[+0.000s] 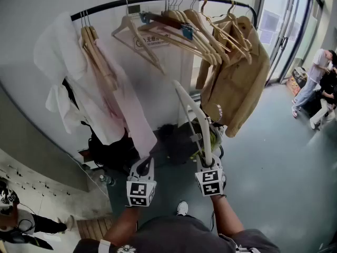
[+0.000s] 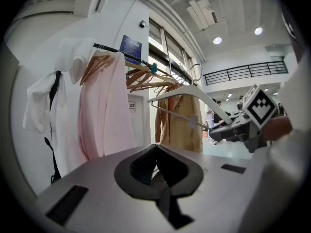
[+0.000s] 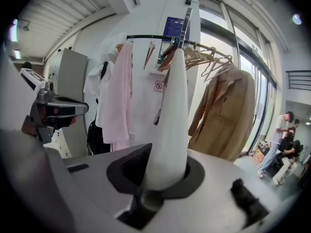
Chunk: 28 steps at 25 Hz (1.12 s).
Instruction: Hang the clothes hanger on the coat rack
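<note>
A white clothes hanger (image 1: 190, 117) rises from my right gripper (image 1: 206, 161), which is shut on one end of it. Its hook points toward the black rail (image 1: 158, 0) of the coat rack but stays below it. In the right gripper view the hanger (image 3: 170, 115) fills the jaws of the right gripper (image 3: 160, 183), with the rail (image 3: 146, 37) beyond. My left gripper (image 1: 146, 163) hangs lower left of it, shut and empty. The left gripper view shows its own closed jaws (image 2: 158, 171) and, ahead, the hanger (image 2: 194, 93) and the right gripper (image 2: 233, 127).
On the rail hang a white garment (image 1: 63, 73), a pink garment (image 1: 129, 104), several wooden hangers (image 1: 195, 33) and a tan jacket (image 1: 237, 83). A black bag (image 1: 110, 152) sits on the floor under the clothes. People (image 1: 316, 83) stand far right by glass doors.
</note>
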### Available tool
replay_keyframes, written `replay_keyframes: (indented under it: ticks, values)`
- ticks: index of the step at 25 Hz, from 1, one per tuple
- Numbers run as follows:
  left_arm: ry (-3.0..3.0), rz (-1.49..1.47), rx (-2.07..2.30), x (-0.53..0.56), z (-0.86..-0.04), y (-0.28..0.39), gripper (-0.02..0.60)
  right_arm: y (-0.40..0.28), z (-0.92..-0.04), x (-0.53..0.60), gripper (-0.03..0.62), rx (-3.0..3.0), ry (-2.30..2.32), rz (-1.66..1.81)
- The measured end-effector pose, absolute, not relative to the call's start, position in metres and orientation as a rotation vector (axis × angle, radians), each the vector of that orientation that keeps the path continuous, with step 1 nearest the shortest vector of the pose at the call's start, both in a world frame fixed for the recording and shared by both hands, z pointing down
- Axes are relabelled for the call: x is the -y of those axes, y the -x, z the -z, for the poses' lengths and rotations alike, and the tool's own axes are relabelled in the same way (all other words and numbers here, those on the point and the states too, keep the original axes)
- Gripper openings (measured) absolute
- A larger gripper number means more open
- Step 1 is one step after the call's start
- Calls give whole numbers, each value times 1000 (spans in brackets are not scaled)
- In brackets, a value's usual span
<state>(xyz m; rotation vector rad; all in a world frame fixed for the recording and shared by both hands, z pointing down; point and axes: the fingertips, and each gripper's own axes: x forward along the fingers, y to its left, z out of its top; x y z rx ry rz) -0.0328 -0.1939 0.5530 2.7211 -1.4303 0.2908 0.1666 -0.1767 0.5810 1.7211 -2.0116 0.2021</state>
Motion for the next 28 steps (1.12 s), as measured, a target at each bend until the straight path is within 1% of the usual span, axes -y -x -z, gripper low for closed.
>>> replay_keyframes:
  ticks: [7,13,28]
  values:
    - [-2654,-308,1554,226,-546,26,8,-183,-558,256,71,2075,-1593,-146]
    - [-2619,-283,1615,256,-535,35,9,-166,-521,312,69,2132,-1515,-93]
    - [-2627,-218,1605,281,-525,69,9,-139,-425,406,67,2146,-1420,-56]
